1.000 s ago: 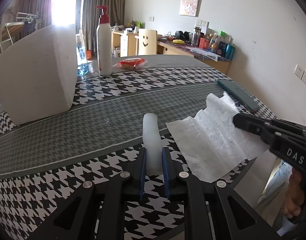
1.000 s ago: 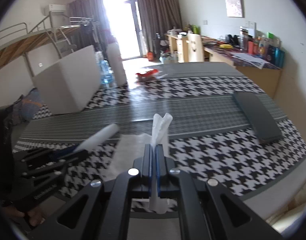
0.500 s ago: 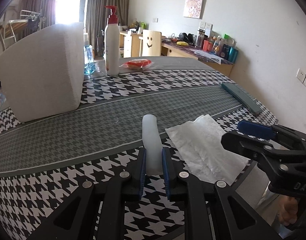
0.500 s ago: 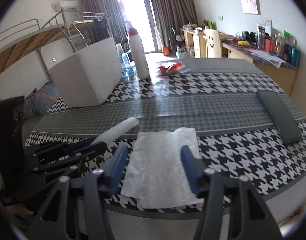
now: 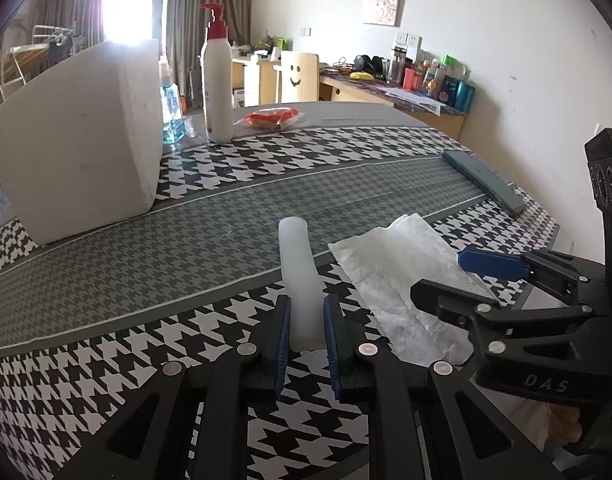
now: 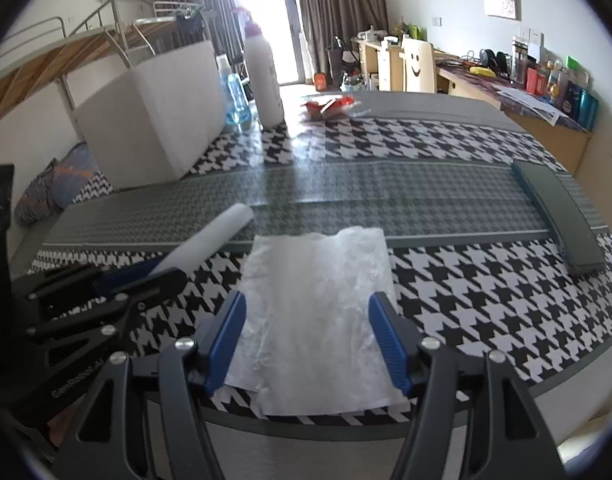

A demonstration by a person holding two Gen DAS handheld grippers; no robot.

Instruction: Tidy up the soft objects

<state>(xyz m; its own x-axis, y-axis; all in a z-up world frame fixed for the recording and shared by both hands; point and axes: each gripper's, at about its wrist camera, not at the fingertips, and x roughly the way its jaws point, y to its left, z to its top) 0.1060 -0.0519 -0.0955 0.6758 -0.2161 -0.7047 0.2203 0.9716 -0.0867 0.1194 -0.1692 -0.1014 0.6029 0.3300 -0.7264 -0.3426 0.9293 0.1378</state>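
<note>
since the earlier frame, right gripper (image 6: 306, 340) was opening, freeing the limp sheet (image 6: 318, 304) at lower centre; left gripper (image 5: 305, 338) pinched the soft tube (image 5: 300, 280).

Left gripper (image 5: 304, 332) clamped, pointing obliquely downward; right gripper (image 6: 306, 340) alongside, its jaws opening, nothing gripped

Desk (image 6: 446, 196) centre band lies open between foam block (image 5: 78, 140) at left and dark flat case (image 6: 558, 216) at right. Pump bottle (image 5: 217, 76), blue bottle (image 5: 171, 108) and red packet (image 5: 272, 117) obstruct the far edge.
</note>
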